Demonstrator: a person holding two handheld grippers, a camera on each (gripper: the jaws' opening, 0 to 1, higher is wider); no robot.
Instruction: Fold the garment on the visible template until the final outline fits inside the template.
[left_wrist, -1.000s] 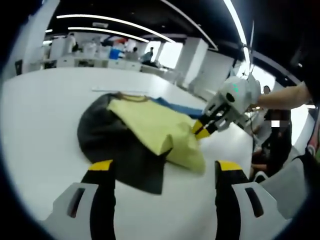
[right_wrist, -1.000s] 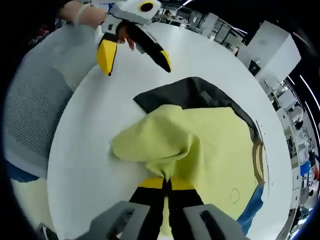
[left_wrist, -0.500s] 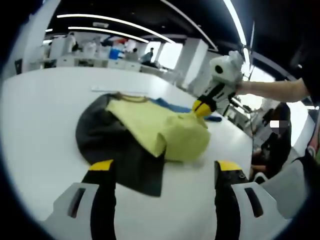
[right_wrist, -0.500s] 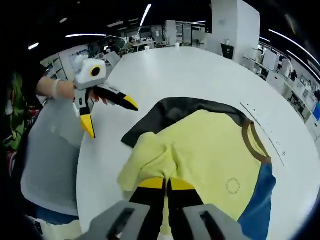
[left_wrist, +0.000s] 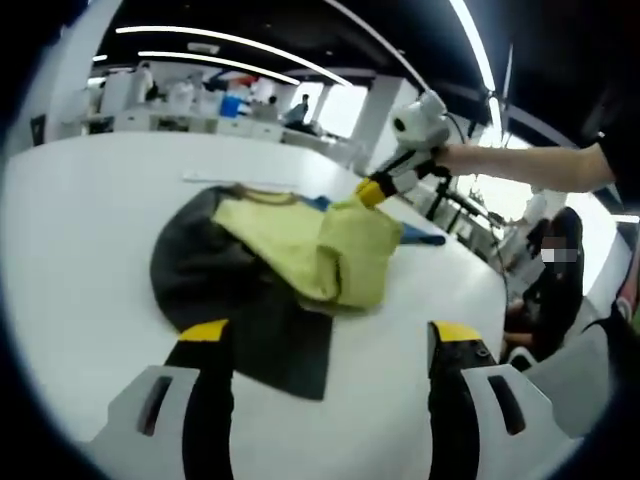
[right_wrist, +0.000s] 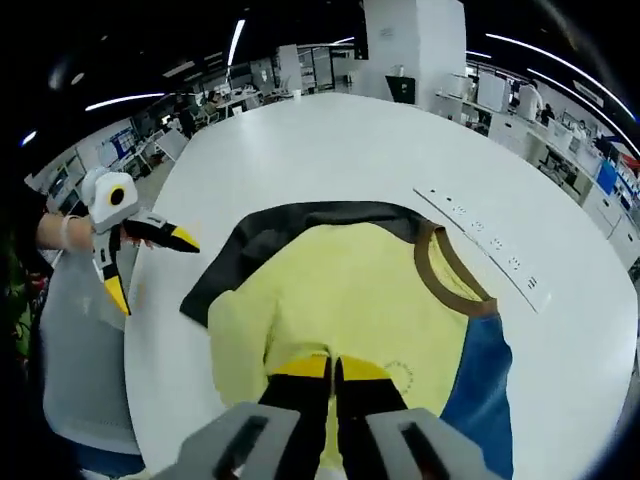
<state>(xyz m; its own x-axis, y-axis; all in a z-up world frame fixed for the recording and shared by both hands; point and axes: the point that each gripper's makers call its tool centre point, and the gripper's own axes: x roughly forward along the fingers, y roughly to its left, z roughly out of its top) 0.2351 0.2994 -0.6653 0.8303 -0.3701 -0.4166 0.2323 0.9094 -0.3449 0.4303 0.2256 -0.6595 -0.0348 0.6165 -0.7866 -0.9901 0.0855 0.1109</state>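
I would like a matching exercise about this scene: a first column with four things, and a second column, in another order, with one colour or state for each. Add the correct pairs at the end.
Column one:
1. garment collar
2. template
3. right gripper
4. left gripper

Column two:
A. open, holding nothing
B. brown
C. dark mat lying under the garment
D. shut on the yellow garment

Pairs: 1-B, 2-C, 3-D, 4-A
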